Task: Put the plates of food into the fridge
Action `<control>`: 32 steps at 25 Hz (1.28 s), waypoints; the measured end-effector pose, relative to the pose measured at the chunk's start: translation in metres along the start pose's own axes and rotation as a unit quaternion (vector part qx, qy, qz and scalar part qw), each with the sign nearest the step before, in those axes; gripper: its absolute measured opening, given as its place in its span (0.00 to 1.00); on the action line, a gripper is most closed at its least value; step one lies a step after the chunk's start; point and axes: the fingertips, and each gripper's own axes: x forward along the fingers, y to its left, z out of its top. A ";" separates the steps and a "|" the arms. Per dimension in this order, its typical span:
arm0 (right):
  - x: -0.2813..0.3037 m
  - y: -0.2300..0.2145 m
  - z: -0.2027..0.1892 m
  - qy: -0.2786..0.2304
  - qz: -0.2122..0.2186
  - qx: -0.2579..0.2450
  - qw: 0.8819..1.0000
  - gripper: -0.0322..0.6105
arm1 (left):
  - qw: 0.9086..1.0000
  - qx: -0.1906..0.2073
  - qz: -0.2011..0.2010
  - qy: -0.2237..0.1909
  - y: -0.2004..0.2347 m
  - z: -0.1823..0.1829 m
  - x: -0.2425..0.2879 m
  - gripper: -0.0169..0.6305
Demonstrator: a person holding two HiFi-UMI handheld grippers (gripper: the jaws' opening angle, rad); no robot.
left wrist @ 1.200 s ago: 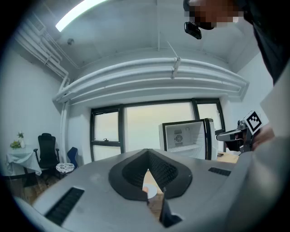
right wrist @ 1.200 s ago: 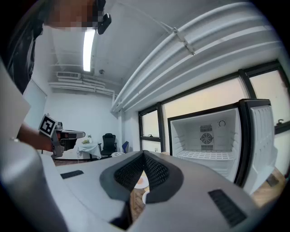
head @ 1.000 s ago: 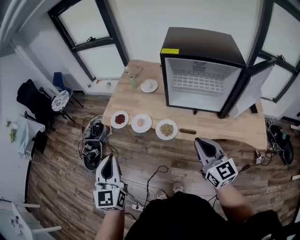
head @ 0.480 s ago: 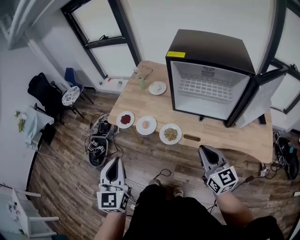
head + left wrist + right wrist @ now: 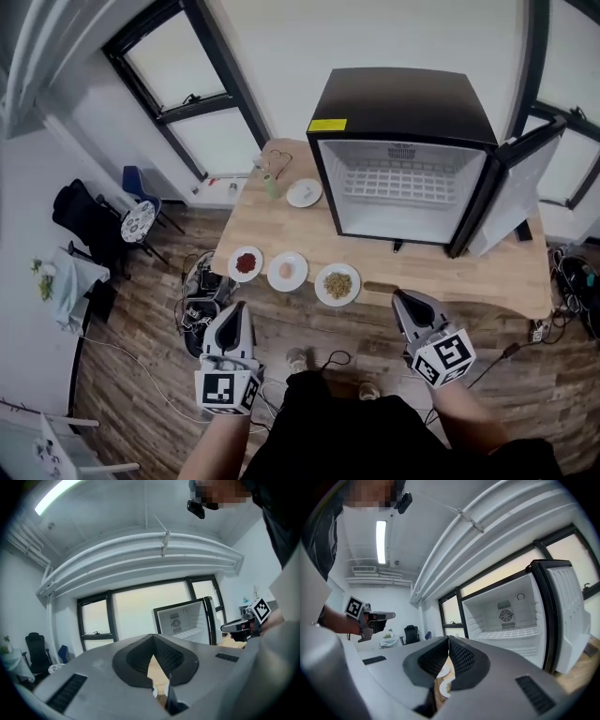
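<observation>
Three plates of food stand in a row near the wooden table's (image 5: 469, 272) front edge: red food (image 5: 246, 263), an egg (image 5: 287, 271) and grains (image 5: 337, 284). A fourth plate (image 5: 304, 192) lies farther back, left of the black mini fridge (image 5: 403, 94). The fridge is empty, and its door (image 5: 511, 192) swings out to the right. My left gripper (image 5: 240, 309) hangs over the floor in front of the table, shut and empty. My right gripper (image 5: 401, 298) is held just short of the table edge, below the fridge, also shut and empty. Neither touches a plate.
A small green bottle (image 5: 272, 186) and a cord lie at the table's back left corner. Cables and bags (image 5: 202, 295) clutter the wooden floor left of the table. Chairs (image 5: 94, 220) stand by the windows at far left. The fridge's wire shelf (image 5: 513, 632) is bare.
The view has shifted, so the table and fridge sit a little lower and nearer. Both grippers stay shut and low in front of the table, with nothing picked up.
</observation>
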 end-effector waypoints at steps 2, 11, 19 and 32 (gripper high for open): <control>0.005 -0.007 -0.004 -0.003 -0.020 0.004 1.000 0.08 | 1.000 0.003 -0.016 -0.007 0.005 0.001 0.017 0.03; 0.046 -0.025 -0.027 0.022 -0.109 0.010 0.994 0.08 | 0.996 -0.031 -0.087 0.013 0.043 -0.053 0.093 0.03; 0.098 -0.026 -0.041 0.043 -0.194 0.030 0.980 0.08 | 0.984 -0.043 -0.170 -0.018 0.082 -0.056 0.183 0.03; 0.148 -0.010 -0.066 0.016 -0.324 0.080 0.942 0.08 | 0.951 -0.040 -0.305 -0.031 0.104 -0.093 0.251 0.03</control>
